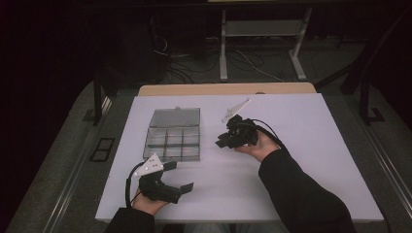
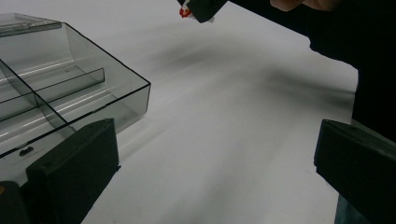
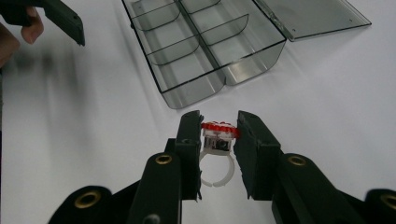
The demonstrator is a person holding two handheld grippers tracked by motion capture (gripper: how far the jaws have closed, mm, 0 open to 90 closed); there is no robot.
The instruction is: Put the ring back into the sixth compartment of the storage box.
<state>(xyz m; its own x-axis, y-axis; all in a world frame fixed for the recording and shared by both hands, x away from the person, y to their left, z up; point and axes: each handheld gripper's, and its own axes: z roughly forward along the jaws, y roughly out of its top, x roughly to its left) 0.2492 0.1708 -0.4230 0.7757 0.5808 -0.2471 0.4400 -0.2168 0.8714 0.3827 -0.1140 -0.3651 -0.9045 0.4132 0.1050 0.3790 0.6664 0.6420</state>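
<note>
ring (image 3: 217, 140), a toy one with a red-topped head and a white plastic band, is pinched between the jaws of the right gripper (image 3: 215, 127), held above the white table (image 1: 301, 145) just short of the organizer box (image 3: 205, 51). largest first: the clear box lies open, lid folded flat, its compartments seen empty; a knock from the approaching gripper could slide it, since nothing holds it down. the left gripper (image 2: 215, 154) rests near the box's corner, jaws wide apart around nothing, so no bracing is given. the ring is gripped only at its head; a slight tilt could twist it loose, or it could be released onto a divider and bounce out.
</note>
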